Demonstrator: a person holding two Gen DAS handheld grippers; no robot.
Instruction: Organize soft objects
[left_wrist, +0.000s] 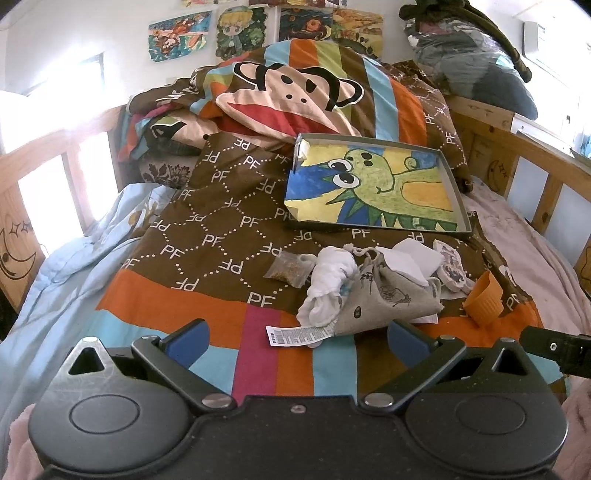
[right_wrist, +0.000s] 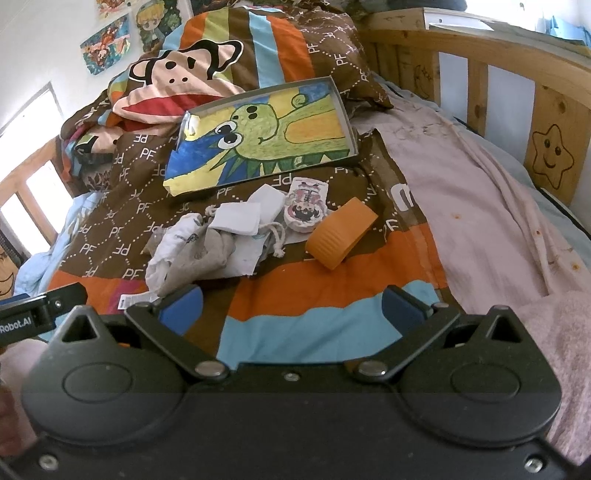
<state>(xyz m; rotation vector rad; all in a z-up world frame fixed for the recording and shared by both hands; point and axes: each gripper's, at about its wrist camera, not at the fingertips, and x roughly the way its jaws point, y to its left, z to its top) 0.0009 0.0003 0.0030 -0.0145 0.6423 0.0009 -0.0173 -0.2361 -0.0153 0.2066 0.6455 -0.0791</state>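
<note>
A pile of soft things lies on the bedspread: a white sock (left_wrist: 327, 286) (right_wrist: 166, 251), a grey drawstring pouch (left_wrist: 388, 295) (right_wrist: 212, 245), white pads (left_wrist: 406, 260) (right_wrist: 240, 219), a small printed pillow (left_wrist: 452, 266) (right_wrist: 304, 206), an orange silicone cup (left_wrist: 484, 299) (right_wrist: 341, 232) and a small packet (left_wrist: 288, 269). A shallow tray with a dinosaur drawing (left_wrist: 373, 184) (right_wrist: 258, 136) lies behind the pile. My left gripper (left_wrist: 299, 339) is open and empty just before the pouch. My right gripper (right_wrist: 291, 310) is open and empty, short of the cup.
The striped monkey-print duvet (left_wrist: 288, 92) is heaped at the bed's head. Wooden bed rails (right_wrist: 517, 85) run along the right side and a rail (left_wrist: 44, 173) along the left. A pink sheet (right_wrist: 480, 221) covers the bed's right part. A paper label (left_wrist: 299, 336) lies near my left gripper.
</note>
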